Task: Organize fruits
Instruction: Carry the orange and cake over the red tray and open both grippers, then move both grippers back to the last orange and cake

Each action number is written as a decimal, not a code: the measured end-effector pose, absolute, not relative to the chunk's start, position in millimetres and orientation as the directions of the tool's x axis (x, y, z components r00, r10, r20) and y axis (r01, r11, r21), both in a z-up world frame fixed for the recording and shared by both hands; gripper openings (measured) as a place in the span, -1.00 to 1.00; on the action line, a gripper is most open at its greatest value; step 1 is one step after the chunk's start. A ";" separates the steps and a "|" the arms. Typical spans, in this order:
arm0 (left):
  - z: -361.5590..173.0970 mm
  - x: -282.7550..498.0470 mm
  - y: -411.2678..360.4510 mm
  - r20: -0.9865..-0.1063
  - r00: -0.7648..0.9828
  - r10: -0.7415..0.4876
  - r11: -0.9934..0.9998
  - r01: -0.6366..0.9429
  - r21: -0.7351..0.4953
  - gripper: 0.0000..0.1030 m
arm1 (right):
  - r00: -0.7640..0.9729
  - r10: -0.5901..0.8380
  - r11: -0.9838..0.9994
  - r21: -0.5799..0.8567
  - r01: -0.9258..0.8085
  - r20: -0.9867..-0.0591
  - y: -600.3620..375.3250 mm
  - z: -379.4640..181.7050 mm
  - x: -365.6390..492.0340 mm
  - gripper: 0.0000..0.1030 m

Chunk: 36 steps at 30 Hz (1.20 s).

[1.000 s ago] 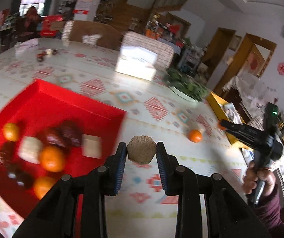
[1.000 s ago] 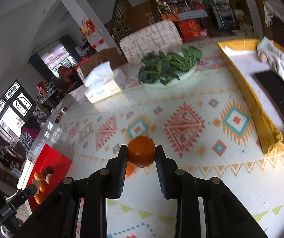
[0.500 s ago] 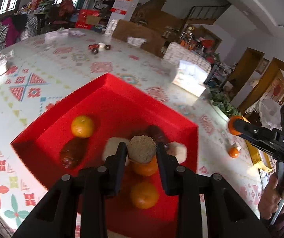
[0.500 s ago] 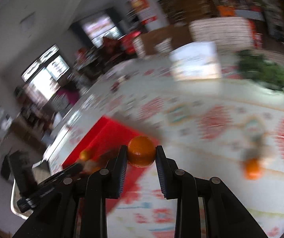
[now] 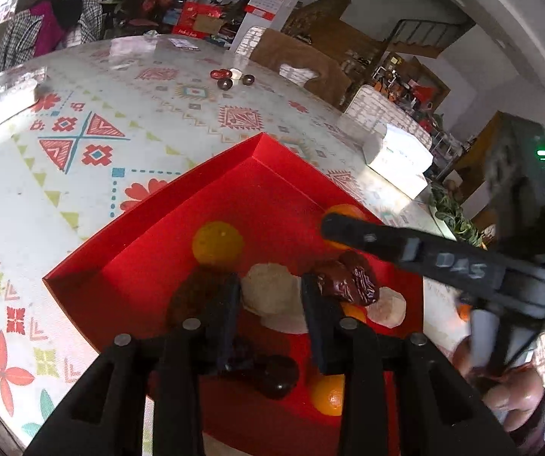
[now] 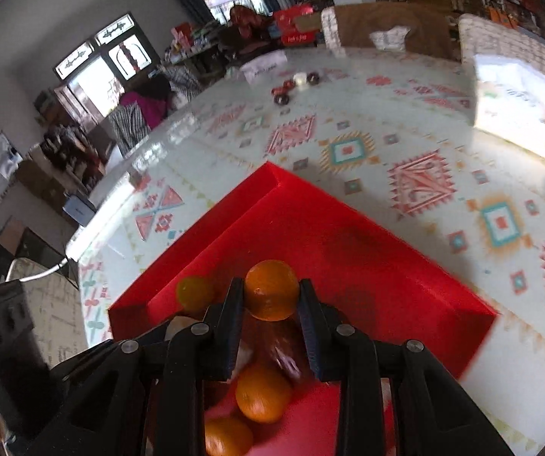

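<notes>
Both grippers are black plastic with round silver screws. The left gripper (image 5: 270, 315) has dark blue pads. The right gripper (image 6: 271, 313) shows grey letters and a small green light.

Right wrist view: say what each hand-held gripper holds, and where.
The right hand-held gripper grips an orange by its sides, over the red tray. The left hand-held gripper, just opened, holds nothing.

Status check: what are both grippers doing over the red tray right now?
Left gripper jaws just opened, nothing pinched. Right gripper shut on orange above red tray. Tray crowded beneath.
</notes>
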<state>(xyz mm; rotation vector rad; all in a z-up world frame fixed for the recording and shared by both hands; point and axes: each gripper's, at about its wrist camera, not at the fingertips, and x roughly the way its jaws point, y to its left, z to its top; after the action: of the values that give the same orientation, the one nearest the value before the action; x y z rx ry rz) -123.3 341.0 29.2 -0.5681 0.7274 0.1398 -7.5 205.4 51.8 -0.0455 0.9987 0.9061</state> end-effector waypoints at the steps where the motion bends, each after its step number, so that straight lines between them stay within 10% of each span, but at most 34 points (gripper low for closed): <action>1: 29.7 -124.1 341.9 -0.657 0.750 -0.077 0.839 -0.307 -0.449 -0.14 | 0.215 0.630 0.649 0.354 -0.673 -0.746 211.1 47.8 -6.7 -0.39; 7: 42.4 -136.6 339.9 -0.624 0.778 -0.077 0.842 -0.284 -0.458 0.14 | 0.224 0.627 0.662 0.359 -0.658 -0.746 211.5 43.2 -8.3 -0.39; 11: 60.2 -152.2 326.2 -0.572 0.820 -0.025 0.876 -0.257 -0.408 0.70 | 0.284 0.664 0.675 0.392 -0.625 -0.692 172.1 62.9 -20.1 -0.30; 16: 72.5 -157.9 306.3 -0.507 0.858 -0.078 0.904 -0.153 -0.399 0.72 | 0.457 0.639 0.747 0.358 -0.560 -0.619 97.1 83.0 -52.7 0.06; 36: 62.3 -151.3 308.6 -0.541 0.833 -0.114 0.882 -0.166 -0.441 0.72 | 0.464 0.602 0.792 0.410 -0.453 -0.650 54.0 64.2 -50.3 0.06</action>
<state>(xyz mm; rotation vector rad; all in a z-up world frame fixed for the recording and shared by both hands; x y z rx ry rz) -151.3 308.6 62.3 -0.4971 0.5912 0.0285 -50.3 54.0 64.2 0.1887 0.8730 0.6529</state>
